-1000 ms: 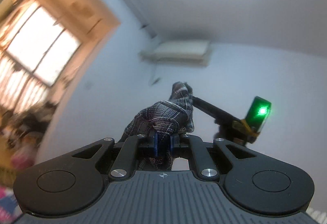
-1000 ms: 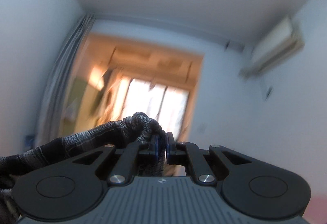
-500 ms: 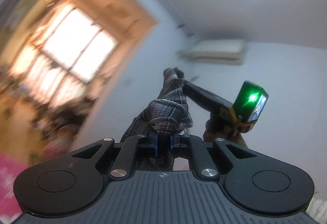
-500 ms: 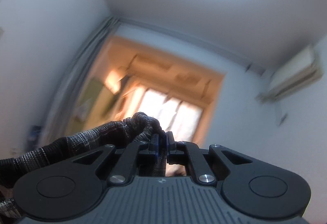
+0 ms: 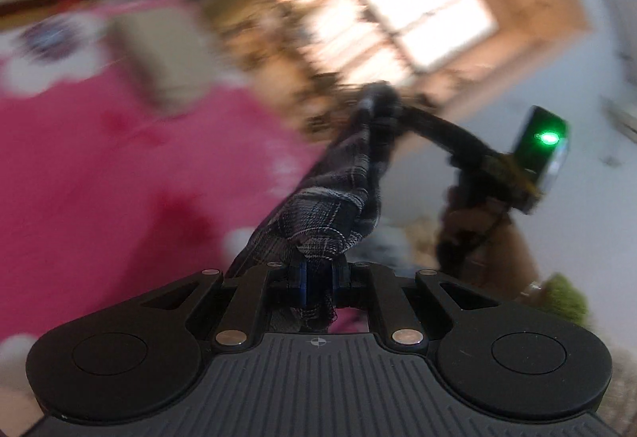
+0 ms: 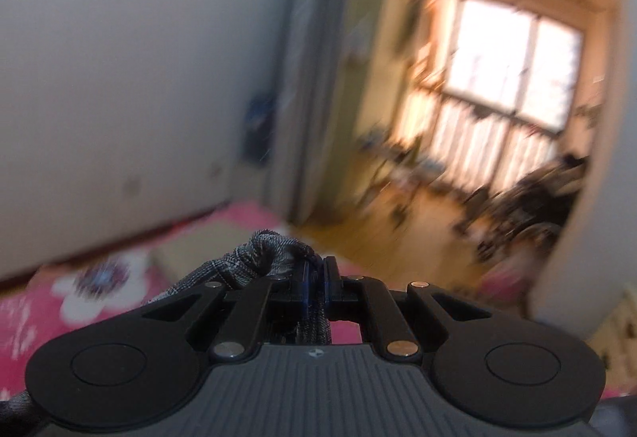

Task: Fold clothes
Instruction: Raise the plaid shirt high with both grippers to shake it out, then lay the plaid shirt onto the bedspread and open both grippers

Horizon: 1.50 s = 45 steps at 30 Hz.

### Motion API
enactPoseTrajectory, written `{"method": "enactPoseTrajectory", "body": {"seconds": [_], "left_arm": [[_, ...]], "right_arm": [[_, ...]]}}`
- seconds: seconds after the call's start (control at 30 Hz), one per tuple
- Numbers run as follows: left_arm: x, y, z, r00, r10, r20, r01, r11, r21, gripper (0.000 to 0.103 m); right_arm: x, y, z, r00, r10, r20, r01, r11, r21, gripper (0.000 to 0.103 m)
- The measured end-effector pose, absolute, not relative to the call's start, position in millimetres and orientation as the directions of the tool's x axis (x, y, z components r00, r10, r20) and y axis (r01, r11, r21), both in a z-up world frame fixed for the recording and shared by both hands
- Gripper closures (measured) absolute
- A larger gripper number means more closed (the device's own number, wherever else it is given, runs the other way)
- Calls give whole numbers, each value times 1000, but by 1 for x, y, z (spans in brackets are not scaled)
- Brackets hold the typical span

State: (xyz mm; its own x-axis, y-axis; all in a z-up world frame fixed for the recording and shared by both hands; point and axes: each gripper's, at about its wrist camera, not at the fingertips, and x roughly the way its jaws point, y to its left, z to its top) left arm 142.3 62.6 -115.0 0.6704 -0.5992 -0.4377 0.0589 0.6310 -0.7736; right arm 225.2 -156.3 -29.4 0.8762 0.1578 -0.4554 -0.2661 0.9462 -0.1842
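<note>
Plaid garment [image 5: 330, 198]: hanging unfolded, stretched from the left gripper [image 5: 316, 283] toward one o'clock to the right gripper [image 6: 316, 283]; both sets of fingers are clamping it. Pink bedspread [image 5: 99, 178] is lying below. Folding is not yet visibly begun.

Both wrist views look along their fingers, sharing the window [image 5: 426, 2] and pink bedding [image 6: 119, 301].

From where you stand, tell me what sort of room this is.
Most likely a bedroom in a home. A pink flowered bedspread lies below a plain white wall, and a doorway leads to a cluttered sunlit space with a large window.
</note>
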Motion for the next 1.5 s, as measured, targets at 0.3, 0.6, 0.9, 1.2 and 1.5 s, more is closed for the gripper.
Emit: {"method": "enactPoseTrajectory", "body": {"seconds": [0.3,0.6,0.9,1.2,1.5], "left_arm": [[183,182,-166,716,-419,-558,-177,665,-726,95],[184,262,-172,759,-309,-573,-266,656,-707,95],[192,320,-215,698,-213,-684,-355,727,-588,95],[198,341,-245,614,-190,-766,-448,716,-536,42],[177,343,-234,570,-158,-807,-514,698,-499,37]], "right_arm": [[319,-25,-145,743,280,-608,-477,859,-187,96],[381,64,-151,661,431,-614,-633,760,-148,96],[422,147,-202,546,510,-665,-742,662,-102,96],[461,143,-248,393,483,-782,-716,695,69,27],[452,12,-173,415,638,-649,-481,759,438,23]]}}
